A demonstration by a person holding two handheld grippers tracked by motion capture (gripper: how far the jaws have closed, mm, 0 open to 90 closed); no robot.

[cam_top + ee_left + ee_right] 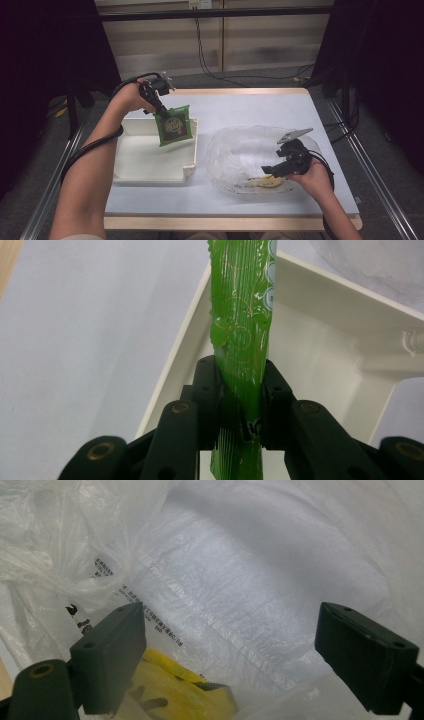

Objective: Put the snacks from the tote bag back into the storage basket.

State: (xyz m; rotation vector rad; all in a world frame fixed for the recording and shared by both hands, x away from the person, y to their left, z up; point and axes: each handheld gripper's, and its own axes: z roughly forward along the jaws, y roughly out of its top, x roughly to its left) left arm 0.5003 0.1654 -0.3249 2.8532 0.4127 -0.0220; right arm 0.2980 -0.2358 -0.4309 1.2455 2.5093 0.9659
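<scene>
Above white tray (150, 167), left gripper (161, 113) clamps green packet (175, 126).

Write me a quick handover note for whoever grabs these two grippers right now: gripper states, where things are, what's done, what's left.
Left hand-held gripper: shut on the green snack packet, held above the white tray's far right corner.
Right hand-held gripper: open, at the clear plastic bag near a yellow packet inside it.
Done: green packet is out of the bag.
Left: probably set the green packet down in the tray, then take the yellow one out.
</scene>
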